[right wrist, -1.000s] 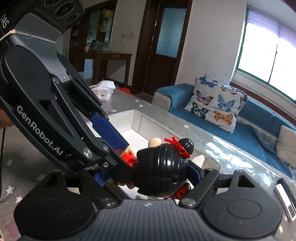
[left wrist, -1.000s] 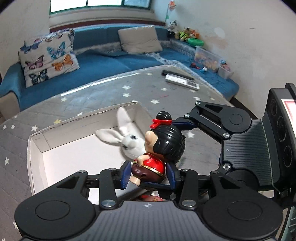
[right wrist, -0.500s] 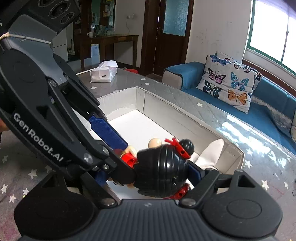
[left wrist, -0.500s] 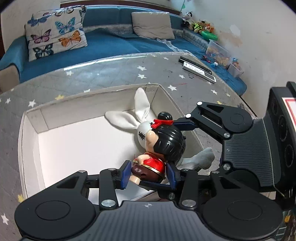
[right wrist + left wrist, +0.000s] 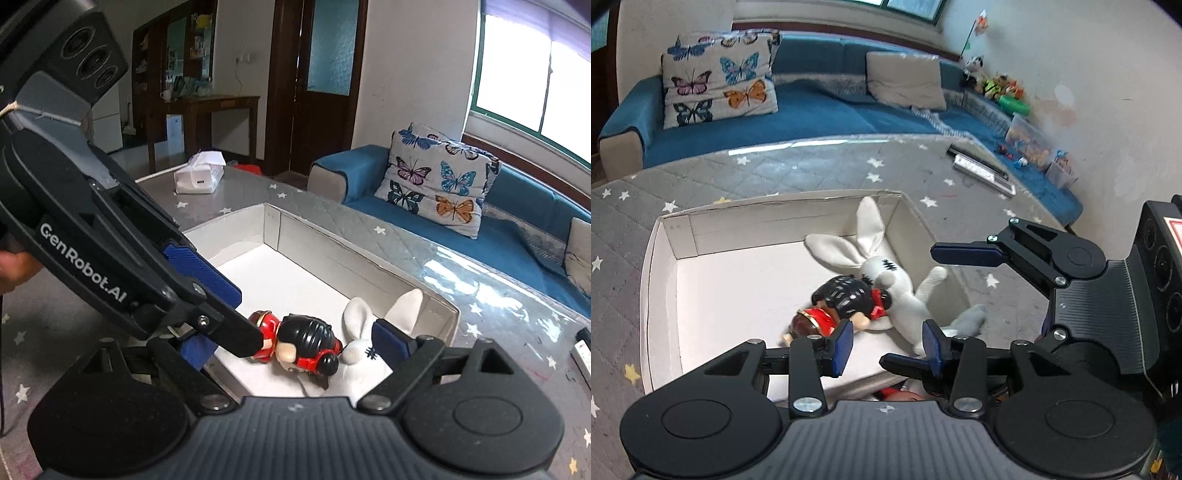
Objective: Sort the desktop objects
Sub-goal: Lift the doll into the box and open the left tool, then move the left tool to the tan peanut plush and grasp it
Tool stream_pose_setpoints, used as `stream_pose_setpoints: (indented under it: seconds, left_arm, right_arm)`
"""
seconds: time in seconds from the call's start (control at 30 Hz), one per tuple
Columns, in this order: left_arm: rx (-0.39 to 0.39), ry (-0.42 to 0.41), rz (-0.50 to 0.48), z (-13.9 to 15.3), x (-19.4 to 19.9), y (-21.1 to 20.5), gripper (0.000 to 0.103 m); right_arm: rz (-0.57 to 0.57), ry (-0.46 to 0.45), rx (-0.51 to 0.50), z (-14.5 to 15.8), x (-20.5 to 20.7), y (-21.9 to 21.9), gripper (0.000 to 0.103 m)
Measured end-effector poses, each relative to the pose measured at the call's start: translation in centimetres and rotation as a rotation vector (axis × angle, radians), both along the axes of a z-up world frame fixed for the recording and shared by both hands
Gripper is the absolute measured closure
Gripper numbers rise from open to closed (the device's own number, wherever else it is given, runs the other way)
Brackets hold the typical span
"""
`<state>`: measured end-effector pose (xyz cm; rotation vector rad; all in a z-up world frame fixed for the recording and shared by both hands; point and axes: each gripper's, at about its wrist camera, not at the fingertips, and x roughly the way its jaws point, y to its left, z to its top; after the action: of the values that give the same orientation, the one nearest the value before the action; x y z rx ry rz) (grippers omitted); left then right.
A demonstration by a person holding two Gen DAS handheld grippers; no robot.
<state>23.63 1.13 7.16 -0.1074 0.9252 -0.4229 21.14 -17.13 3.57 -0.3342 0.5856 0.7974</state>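
A doll with black hair and a red outfit (image 5: 839, 303) lies on its side in the white cardboard box (image 5: 665, 258), against a white plush rabbit (image 5: 886, 273). My left gripper (image 5: 886, 345) is open and empty just above the box's near edge, over the doll. In the right wrist view the doll (image 5: 303, 341) and the rabbit (image 5: 360, 349) lie between the open fingers of my right gripper (image 5: 295, 343), which holds nothing. The left gripper's body (image 5: 103, 236) crosses that view on the left.
The box sits on a grey table with star marks (image 5: 812, 170). A remote and a dark bar (image 5: 982, 170) lie at the far right of the table. A white tissue box (image 5: 199, 175) stands at the far end. A blue sofa (image 5: 812, 107) lies behind.
Both grippers held the doll above the box. Both have opened, and the doll has dropped into the box and lies on its side beside the rabbit.
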Motion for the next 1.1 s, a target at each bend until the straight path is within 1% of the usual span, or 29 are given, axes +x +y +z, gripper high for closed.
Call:
stream_pose_setpoints:
  seconds: [0.23,0.43,0.67,0.9,1.1]
  left_arm:
    - [0.025,-0.075,-0.017,0.9,-3.4,-1.6,0.058]
    - [-0.003,-0.098,-0.009,0.7,-5.8,-2.7,0.058]
    - [0.001,-0.132,0.005,0.0,-8.3,-4.4,0.058]
    - [-0.009,-0.129,0.003,-0.8,-9.5,-5.7,0.058]
    - [-0.028,-0.127,0.005,-0.7,-9.6,-6.5,0.058]
  right_arm:
    - [-0.028,-0.03,-0.007,0.4,-3.0,-1.7,0.01]
    - [-0.071,-0.038,0.006,0.5,-5.1,-3.5,0.006]
    - [-0.15,-0.03,0.012,-0.3,-7.1,-5.7,0.006]
    - [-0.212,-0.006,0.064,-1.0,-7.8,-8.5,0.006]
    - [-0.239,-0.02,0.096,-0.7,-8.6,-10.1,0.006]
